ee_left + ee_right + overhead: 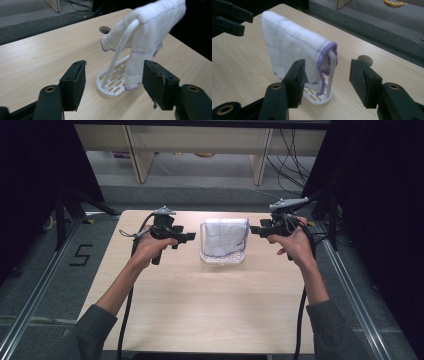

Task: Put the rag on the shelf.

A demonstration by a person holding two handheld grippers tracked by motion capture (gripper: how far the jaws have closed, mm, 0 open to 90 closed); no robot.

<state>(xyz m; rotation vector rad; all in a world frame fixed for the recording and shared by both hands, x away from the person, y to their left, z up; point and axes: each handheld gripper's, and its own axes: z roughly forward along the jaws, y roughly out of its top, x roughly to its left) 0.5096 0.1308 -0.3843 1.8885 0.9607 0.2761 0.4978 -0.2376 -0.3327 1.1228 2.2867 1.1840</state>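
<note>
Cloth (224, 236) hangs over its white rack (223, 258) on the tabletop (210, 310); my left claw (188, 237) and right claw (254, 230) flank it, both released, so next I must take its edges.

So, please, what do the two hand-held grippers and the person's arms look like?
The left black two-jaw claw and the right black two-jaw claw each carry a grey three-cornered top plate, brass-coloured rivets and a trailing black cable. The jaw pads are dark and worn. The person wears grey-green long sleeves.

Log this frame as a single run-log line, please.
left gripper: open, empty, left of rack | right gripper: open, empty, right of rack | cloth: draped over white rack | table
</note>
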